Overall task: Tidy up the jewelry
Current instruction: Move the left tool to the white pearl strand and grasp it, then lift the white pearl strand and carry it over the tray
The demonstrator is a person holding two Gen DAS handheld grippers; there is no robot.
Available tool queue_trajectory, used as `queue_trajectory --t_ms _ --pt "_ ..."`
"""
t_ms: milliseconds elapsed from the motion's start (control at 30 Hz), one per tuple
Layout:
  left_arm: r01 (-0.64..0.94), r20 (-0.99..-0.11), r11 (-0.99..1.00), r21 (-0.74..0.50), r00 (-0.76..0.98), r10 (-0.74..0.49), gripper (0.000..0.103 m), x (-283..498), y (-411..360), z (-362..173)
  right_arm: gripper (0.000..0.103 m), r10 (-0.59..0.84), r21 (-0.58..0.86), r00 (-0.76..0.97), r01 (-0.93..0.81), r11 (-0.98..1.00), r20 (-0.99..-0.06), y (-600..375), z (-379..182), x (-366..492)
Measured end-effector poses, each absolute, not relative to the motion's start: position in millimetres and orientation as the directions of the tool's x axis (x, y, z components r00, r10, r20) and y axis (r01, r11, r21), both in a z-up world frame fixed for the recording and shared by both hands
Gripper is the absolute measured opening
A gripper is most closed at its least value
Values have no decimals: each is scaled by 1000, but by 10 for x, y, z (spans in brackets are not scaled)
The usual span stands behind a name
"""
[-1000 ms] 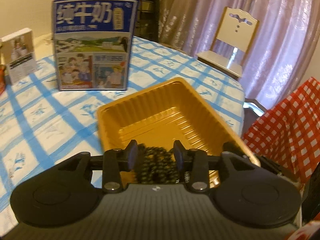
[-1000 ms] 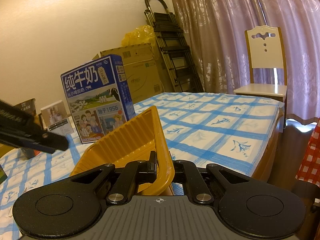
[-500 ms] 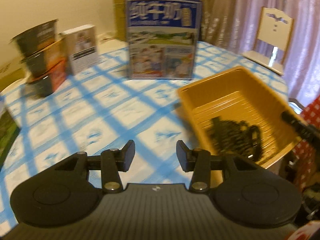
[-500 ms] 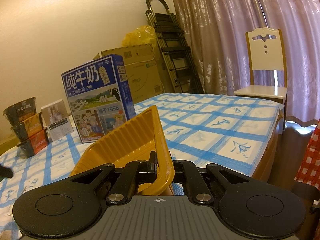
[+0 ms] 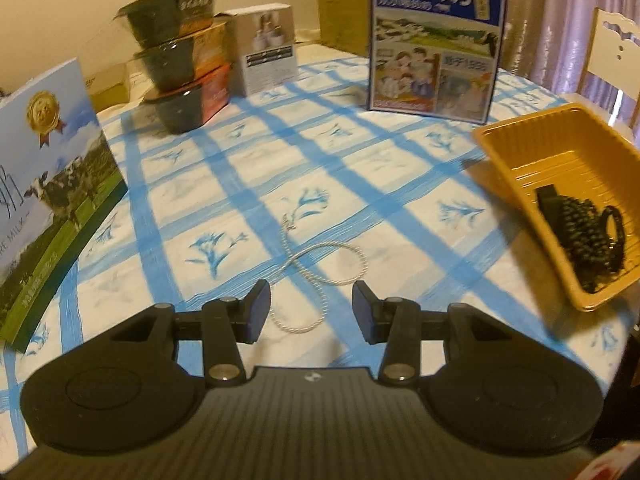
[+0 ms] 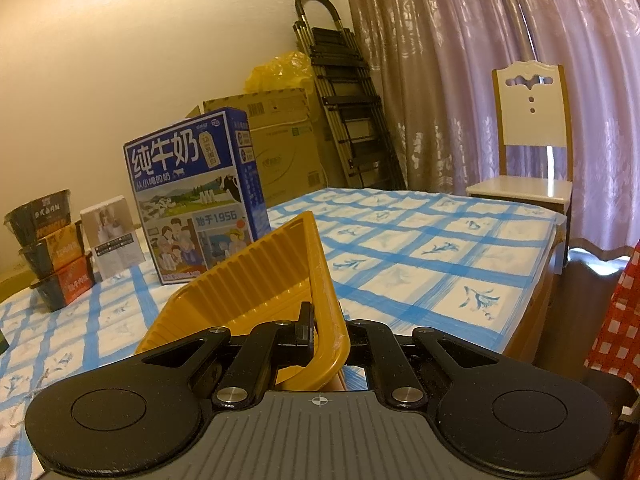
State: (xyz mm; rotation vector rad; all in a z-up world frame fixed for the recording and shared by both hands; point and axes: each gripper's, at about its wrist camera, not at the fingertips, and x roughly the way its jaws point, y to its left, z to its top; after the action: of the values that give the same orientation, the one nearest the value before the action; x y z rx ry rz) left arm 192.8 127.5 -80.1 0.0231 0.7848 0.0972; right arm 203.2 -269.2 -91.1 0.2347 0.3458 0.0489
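A thin white bead chain [image 5: 363, 261] lies looped on the blue-checked tablecloth [image 5: 224, 184]. My left gripper [image 5: 311, 304] hovers over the chain's near loop, open, with nothing pressed between its pads. At the right a yellow plastic tray [image 5: 520, 148] holds a heap of black beads [image 5: 580, 236]. My right gripper [image 6: 326, 332] is shut on the near rim of this tray [image 6: 256, 280] and holds it tilted at the table's edge. The black beads are hidden in the right wrist view.
A blue milk carton box [image 5: 436, 40] stands behind the tray. Stacked noodle bowls [image 5: 180, 60] and a small white box [image 5: 268, 48] are at the back left, a green milk box [image 5: 48, 184] at the left edge. A white chair [image 6: 532, 120] stands beyond the table.
My left gripper let the black beads go into the tray, then swung left and down to the white chain. The right gripper and the tray stayed still.
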Motion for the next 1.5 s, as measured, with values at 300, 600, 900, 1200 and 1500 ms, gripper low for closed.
queue_trajectory --t_ms 300,600,900,1200,1500 --pt "-100 -749 994 44 655 99 34 2167 1512 -1086 6 85 231 940 -7 973 -330 -2721 -915 2029" --pt "-118 -779 993 5 623 78 21 2329 1659 -1255 6 85 231 940 -7 973 -330 -2707 -916 2031" --pt "-133 -779 991 -20 624 68 1 2378 1704 -1313 6 85 230 940 -7 973 -331 -2706 -916 2032" --pt "-122 -741 992 -21 668 67 1 2281 1679 -1017 6 84 229 940 -7 974 -331 -2698 -916 2034" --pt "-57 -608 998 -8 793 40 1 2132 1530 -160 6 84 228 940 -7 974 -331 -2692 -915 2034"
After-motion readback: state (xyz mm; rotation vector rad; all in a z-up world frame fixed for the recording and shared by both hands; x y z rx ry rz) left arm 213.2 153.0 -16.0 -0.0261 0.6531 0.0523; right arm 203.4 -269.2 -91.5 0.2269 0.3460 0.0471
